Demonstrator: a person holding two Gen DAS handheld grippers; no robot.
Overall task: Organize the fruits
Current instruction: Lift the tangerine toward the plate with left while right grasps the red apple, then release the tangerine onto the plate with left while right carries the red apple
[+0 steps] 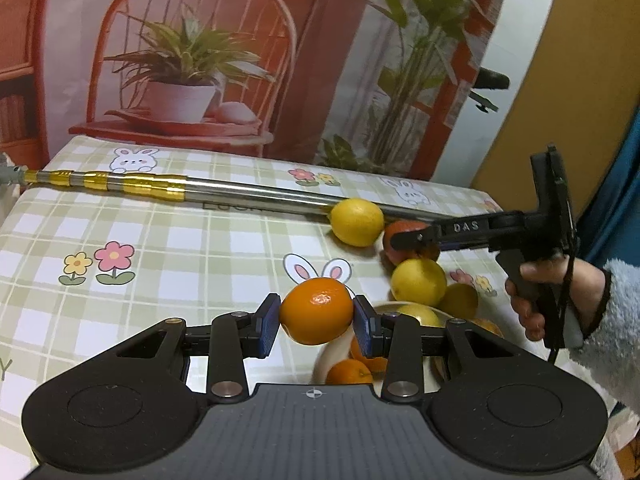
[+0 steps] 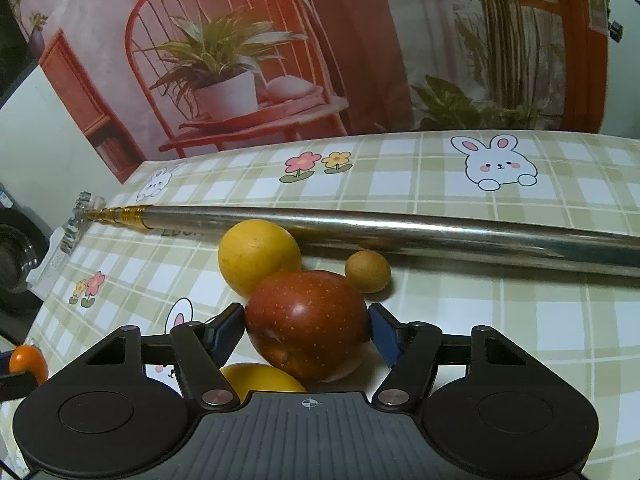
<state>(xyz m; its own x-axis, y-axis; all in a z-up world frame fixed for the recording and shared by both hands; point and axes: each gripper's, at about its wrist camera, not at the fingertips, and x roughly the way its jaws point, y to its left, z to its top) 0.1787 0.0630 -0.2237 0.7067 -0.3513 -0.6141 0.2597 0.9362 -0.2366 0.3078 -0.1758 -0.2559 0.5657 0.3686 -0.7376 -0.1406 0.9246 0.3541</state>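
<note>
My left gripper [image 1: 316,318] is shut on an orange [image 1: 316,310] and holds it above a glass bowl [image 1: 320,364] that has more oranges [image 1: 348,372] in it. My right gripper [image 2: 306,330] has its blue pads on either side of a red apple [image 2: 308,320] that rests on the table; the left pad touches it, the right pad looks just apart. In the left wrist view the right gripper [image 1: 408,236] is at the apple [image 1: 400,232]. Lemons lie around it [image 1: 357,222] [image 1: 418,282] [image 2: 258,256] [image 2: 260,380].
A long metal telescopic pole [image 1: 248,196] [image 2: 400,230] lies across the checked tablecloth [image 1: 160,248] behind the fruit. A small brown round fruit [image 2: 367,271] sits beside the pole. A printed backdrop with a chair stands behind the table. The person's hand [image 1: 540,292] holds the right gripper.
</note>
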